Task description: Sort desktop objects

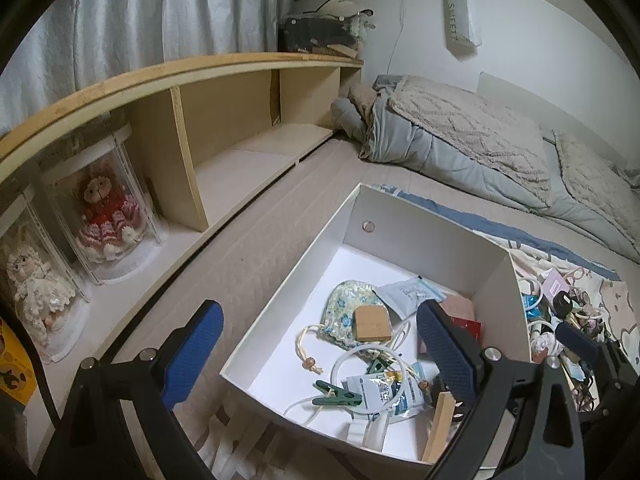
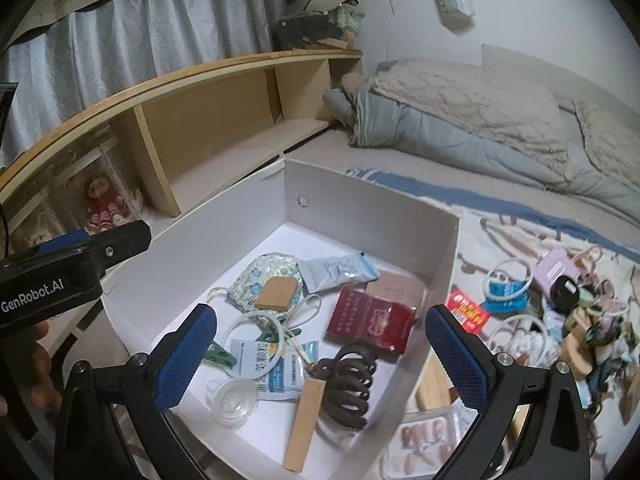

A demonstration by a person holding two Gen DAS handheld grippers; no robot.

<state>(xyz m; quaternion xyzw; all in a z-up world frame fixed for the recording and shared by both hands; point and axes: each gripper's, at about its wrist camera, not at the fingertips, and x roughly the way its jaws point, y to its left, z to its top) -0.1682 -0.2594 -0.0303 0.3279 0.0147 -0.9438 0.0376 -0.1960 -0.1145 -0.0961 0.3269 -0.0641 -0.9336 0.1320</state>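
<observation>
Both tools spread wide, empty. White box on bed, below left tool and right tool. Brown hair claw inside box, between right tool's fingers, untouched.

White open box on bed, holding red packet near right wall, brown spiral hair clip toward front, floral pouch mid-left; loose pile of unsorted trinkets right of box

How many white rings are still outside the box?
2, maybe more. One white ring lies over a blue packet right of the white box; another sits nearer, beside the clutter pile, which may hide others.
</observation>
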